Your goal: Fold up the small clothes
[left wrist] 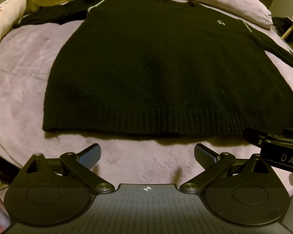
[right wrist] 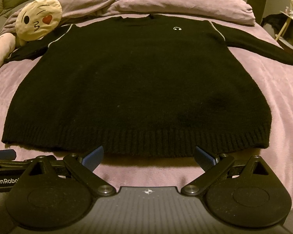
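A black knit sweater [left wrist: 166, 68] lies flat and face up on a lilac bed cover [left wrist: 25, 81], sleeves spread to both sides, ribbed hem nearest me. It also shows in the right wrist view [right wrist: 136, 81], with a small white logo [right wrist: 177, 28] on the chest. My left gripper [left wrist: 147, 154] is open and empty, just short of the hem near its middle. My right gripper [right wrist: 149, 156] is open and empty, its fingertips [right wrist: 93, 156] at the hem's edge. The right gripper's body shows at the right edge of the left wrist view [left wrist: 279, 150].
A yellow kissing-face emoji pillow [right wrist: 39, 19] lies at the far left by the left sleeve. A bunched lilac duvet [right wrist: 175, 2] lies beyond the collar. A small stand [right wrist: 291, 19] is off the bed at the right. The bed cover [right wrist: 273, 89] surrounds the sweater.
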`<state>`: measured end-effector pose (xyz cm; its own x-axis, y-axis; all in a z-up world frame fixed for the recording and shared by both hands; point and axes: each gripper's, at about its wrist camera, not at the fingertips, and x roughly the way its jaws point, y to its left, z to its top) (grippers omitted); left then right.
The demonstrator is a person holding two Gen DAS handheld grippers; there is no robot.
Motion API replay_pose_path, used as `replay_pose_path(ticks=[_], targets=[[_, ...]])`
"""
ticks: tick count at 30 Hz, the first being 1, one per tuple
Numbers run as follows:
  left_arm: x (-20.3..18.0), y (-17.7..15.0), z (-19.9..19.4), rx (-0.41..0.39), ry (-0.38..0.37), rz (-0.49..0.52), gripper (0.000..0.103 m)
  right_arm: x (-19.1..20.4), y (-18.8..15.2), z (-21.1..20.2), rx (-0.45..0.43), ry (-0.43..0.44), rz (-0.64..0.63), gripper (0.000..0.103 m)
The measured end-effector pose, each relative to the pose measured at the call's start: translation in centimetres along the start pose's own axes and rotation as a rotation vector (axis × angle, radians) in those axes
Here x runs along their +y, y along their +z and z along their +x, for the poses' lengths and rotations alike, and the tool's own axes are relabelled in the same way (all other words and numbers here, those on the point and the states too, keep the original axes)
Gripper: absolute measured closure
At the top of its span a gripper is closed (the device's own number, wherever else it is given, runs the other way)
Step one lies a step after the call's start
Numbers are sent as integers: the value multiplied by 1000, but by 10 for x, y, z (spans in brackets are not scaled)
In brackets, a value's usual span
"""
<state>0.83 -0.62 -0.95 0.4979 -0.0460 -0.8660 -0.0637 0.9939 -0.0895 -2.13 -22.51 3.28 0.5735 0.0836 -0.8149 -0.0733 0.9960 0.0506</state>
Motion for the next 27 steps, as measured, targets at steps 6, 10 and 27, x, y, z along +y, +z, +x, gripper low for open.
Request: replay_pose_path(ticks=[6,10,27], targets=[[-1,1,2,4,-2,2,0,-4,0,2,-1,19,12,4],[-1,2,3,8,-1,2,0,-5,1,4,4,24,15,4],[-7,19,17,-25,86,6,0,-51,7,18,-129,233,170,4]])
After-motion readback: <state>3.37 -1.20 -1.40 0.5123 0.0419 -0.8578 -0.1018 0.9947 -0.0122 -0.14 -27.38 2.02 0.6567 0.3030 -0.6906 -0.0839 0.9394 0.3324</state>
